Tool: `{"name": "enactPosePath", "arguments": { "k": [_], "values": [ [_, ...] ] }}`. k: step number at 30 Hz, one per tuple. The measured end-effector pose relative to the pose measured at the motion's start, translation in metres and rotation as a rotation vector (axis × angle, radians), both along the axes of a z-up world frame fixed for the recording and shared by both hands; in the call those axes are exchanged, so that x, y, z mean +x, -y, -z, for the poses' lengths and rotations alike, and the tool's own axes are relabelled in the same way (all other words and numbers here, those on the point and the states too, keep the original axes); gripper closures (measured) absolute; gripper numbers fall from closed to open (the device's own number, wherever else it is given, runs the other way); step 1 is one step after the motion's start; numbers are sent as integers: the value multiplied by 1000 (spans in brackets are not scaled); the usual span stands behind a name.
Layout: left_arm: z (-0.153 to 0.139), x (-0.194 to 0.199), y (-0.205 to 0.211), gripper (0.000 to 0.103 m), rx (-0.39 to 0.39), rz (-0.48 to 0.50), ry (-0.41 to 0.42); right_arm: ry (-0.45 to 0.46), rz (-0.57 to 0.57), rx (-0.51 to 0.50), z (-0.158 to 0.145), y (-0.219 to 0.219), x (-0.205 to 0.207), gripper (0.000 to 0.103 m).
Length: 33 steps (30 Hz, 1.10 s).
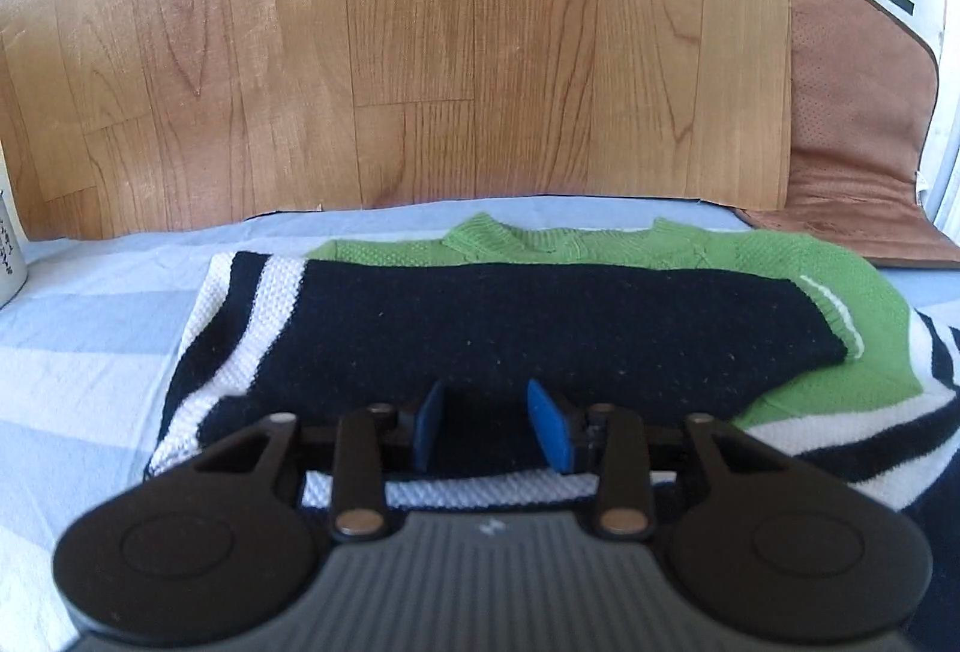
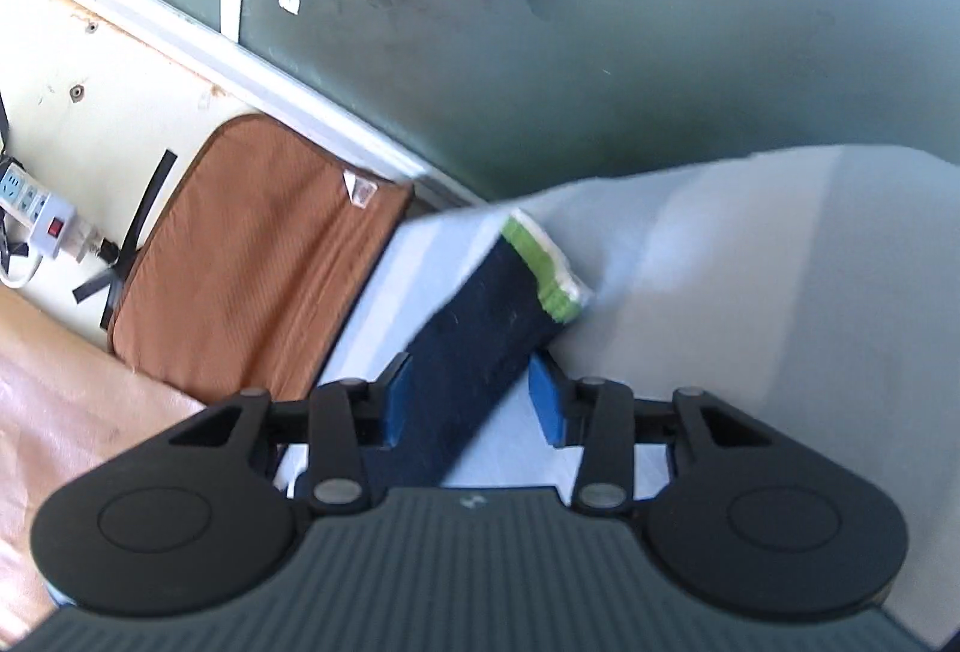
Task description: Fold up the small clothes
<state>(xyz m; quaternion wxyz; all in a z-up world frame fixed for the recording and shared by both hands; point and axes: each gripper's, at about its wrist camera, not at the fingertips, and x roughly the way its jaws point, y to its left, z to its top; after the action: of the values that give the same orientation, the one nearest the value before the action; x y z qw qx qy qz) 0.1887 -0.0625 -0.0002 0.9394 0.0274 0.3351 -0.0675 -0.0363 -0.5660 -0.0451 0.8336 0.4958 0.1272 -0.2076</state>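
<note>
Knitted wool in black, white and green makes up the small sweater [image 1: 510, 328] that lies on a pale blue and white striped cloth [image 1: 90, 340], as seen from the left wrist. Its black sleeve is folded across the body, the green collar end shows behind it, and white and black stripes run along the near hem. The left gripper [image 1: 489, 427] sits low at the near edge of the garment, its blue pads [image 1: 549, 424] parted a little with dark knit between them; I cannot tell whether they press on it. Beyond the cloth run wood-grain floor planks [image 1: 420, 21], a brown mat [image 1: 858, 111] lies at the right, and a white mug [image 1: 9, 256] peeks in at the far left. From the right wrist, the right gripper [image 2: 474, 400] has its jaws narrowly apart around the dark sleeve [image 2: 480, 340], whose green and white cuff points away; the left pad touches it, the right stands just clear. A brown cushion [image 2: 252, 256] and a white power strip [image 2: 36, 214] lie to the left.
</note>
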Motion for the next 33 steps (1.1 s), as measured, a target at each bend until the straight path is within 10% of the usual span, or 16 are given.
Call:
{"name": "enactPosePath", "arguments": {
  "k": [1,8,16,24,29,33],
  "values": [
    [0,0,2,70,8,-1,2,-24,-12,-22,0,1,8,92],
    [-18,-14,-30,69,-165,-27,-1,27,-271,-204,-75,-44,49,93],
    [-33,-35,-123,63,-383,-241,82,177,-760,-506,-182,-255,176,93],
    [-7,-18,-169,63,-495,-351,-6,-98,-1244,-564,-55,-449,253,87],
    [-7,-17,-173,63,-521,-342,-17,-83,-1297,-413,-48,-413,245,81],
    [-14,-24,-162,60,-479,-293,31,27,-1082,-552,-91,-333,212,77]
  ]
}}
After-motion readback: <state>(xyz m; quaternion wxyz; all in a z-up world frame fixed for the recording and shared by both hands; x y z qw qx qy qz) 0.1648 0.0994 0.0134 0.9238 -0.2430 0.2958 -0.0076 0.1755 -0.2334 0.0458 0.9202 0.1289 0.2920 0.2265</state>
